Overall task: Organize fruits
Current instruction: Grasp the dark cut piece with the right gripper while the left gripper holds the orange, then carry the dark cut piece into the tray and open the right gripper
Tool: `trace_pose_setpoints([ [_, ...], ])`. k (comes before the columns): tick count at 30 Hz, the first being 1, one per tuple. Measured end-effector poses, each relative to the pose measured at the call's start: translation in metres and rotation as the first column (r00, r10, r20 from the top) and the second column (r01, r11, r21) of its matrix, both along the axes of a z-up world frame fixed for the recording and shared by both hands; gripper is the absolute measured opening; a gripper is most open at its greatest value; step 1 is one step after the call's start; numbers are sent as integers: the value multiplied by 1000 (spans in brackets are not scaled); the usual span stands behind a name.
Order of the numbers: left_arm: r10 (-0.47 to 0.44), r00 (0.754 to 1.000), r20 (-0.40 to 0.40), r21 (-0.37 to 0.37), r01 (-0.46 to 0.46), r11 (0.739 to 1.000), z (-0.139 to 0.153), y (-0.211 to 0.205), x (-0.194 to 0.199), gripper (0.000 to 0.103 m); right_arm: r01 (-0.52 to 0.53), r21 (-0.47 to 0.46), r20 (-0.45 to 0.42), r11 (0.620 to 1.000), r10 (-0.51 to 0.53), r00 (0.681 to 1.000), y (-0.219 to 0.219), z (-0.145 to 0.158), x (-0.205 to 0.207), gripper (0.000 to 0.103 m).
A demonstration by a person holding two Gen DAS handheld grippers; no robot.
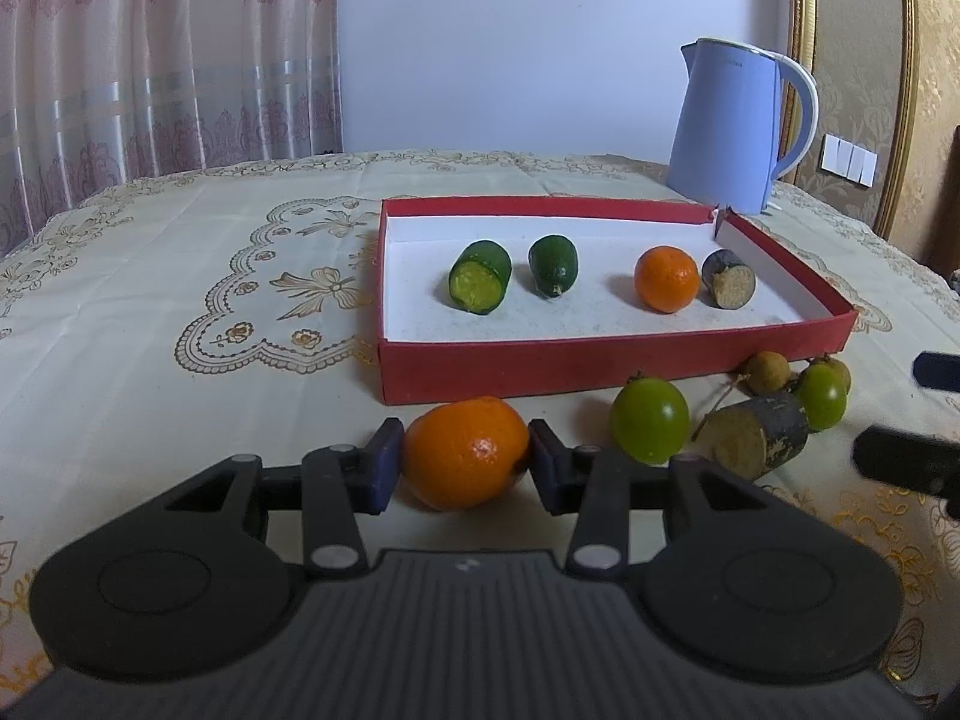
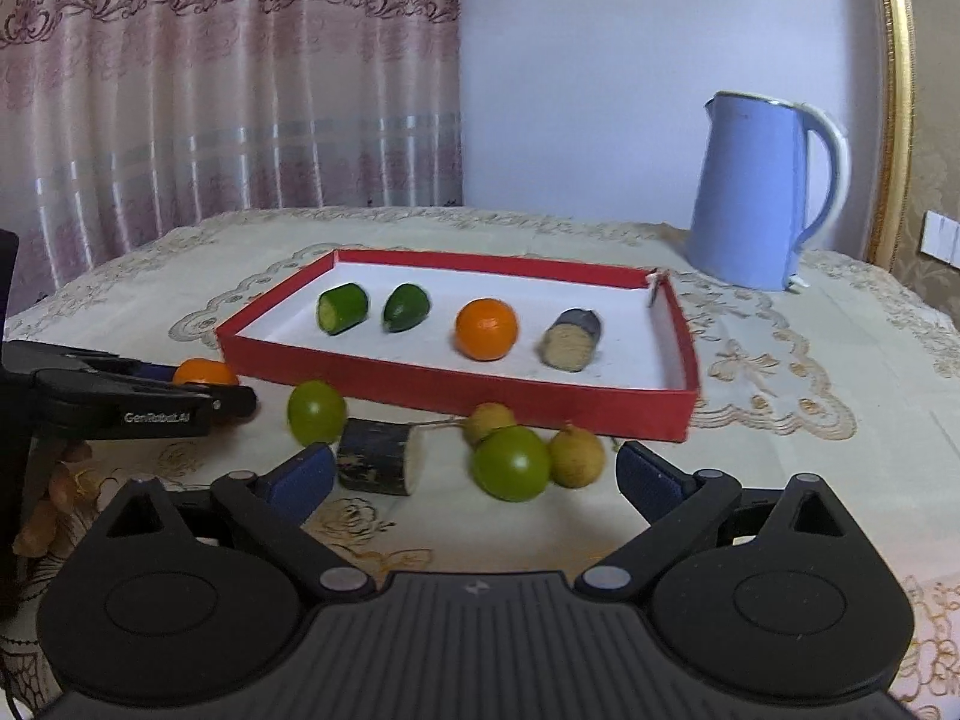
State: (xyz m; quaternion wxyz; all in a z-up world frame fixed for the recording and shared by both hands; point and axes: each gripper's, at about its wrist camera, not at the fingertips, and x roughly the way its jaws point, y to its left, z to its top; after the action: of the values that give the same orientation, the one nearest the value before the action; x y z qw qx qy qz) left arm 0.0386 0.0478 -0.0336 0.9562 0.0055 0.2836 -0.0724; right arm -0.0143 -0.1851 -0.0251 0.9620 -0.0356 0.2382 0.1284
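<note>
The red tray (image 1: 606, 363) sits mid-table w/ two green pieces, an orange and a dark cut piece in a row, so there's open floor btwn and in front of them, but the front wall is the edge to clear. Left gripper (image 1: 465, 459) is pinching the loose orange (image 1: 465, 450) just outside that wall, so imo lift straight up first, then go over. Right gripper (image 2: 474, 474) hangs spread wide, holding nothing, above the green fruits (image 2: 510, 463) and stump (image 2: 375, 463).

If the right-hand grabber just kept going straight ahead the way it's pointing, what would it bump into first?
Most likely the green fruit lying on the tablecloth between the open jaws of the right gripper, with a small yellowish fruit beside it. The red box stands behind them. Depth is hard to judge in this fisheye view.
</note>
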Motion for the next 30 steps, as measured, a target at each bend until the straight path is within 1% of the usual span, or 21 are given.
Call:
trace_pose_setpoints([
  [6,0,1000,-2,-4,0,1000,-1,0,0,41,-54,-32,-29,998,53,998,17,-6,6,89],
  [9,0,1000,-1,-5,-1,1000,-1,0,1,41,-75,-42,-51,996,73,996,26,-9,12,77],
  [10,0,1000,-2,-6,0,1000,-1,0,1,41,-79,-43,-60,996,76,995,29,-9,15,71],
  [11,0,1000,-2,-8,0,1000,-1,1,1,41,-85,-45,-70,995,81,994,31,-10,18,68],
  [15,0,1000,-3,-14,0,1000,-1,1,1,41,-95,-66,-98,993,88,991,41,-15,26,60],
  [18,0,1000,-4,-17,0,1000,-1,2,1,41,-90,-83,-102,992,81,991,46,-18,29,54],
  [20,-1,1000,-5,-19,1,1000,-1,2,1,41,-87,-87,-97,992,79,992,48,-18,30,47],
  [24,-4,1000,-9,-21,4,1000,-1,2,2,41,-65,-102,-91,993,56,994,51,-19,33,45],
  [27,-5,1000,-11,-25,5,1000,-1,3,2,41,-68,-78,-102,995,60,993,50,-20,36,36],
  [30,-6,1000,-11,-22,6,1000,-2,3,2,41,-70,-99,-89,993,61,994,54,-21,34,35],
])
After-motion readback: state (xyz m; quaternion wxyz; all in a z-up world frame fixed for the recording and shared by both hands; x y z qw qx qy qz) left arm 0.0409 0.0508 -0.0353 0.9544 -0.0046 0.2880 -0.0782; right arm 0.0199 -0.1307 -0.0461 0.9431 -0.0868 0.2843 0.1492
